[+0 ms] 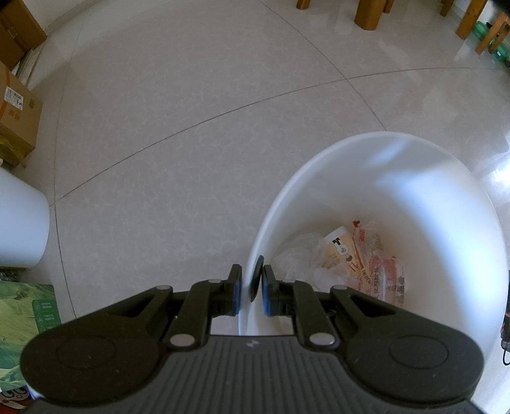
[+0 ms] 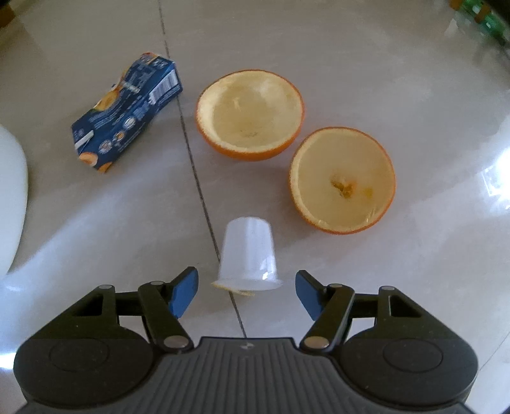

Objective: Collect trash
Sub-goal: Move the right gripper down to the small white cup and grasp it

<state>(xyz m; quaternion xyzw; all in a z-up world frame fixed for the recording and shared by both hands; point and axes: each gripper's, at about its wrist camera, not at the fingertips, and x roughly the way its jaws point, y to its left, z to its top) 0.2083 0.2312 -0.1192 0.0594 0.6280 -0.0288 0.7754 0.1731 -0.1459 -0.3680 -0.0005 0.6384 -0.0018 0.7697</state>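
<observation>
My left gripper (image 1: pixel 251 280) is shut on the near rim of a white bucket (image 1: pixel 414 178), which holds wrappers and a clear plastic bag (image 1: pixel 353 258) at its bottom. In the right wrist view a small white plastic cup (image 2: pixel 248 254) lies upside down on the floor, just ahead of my open right gripper (image 2: pixel 247 291), between its blue pads (image 2: pixel 183 294). Beyond it lie two hollowed orange peel halves, one in the middle (image 2: pixel 250 114) and one at right (image 2: pixel 342 180). A crushed blue juice carton (image 2: pixel 127 110) lies at the far left.
Cardboard boxes (image 1: pixel 17 108) stand along the left wall beside a white container (image 1: pixel 22 223) and a green box (image 1: pixel 25 321). Wooden furniture legs (image 1: pixel 369 12) stand at the far right. A white bucket edge (image 2: pixel 11 197) shows at left in the right wrist view.
</observation>
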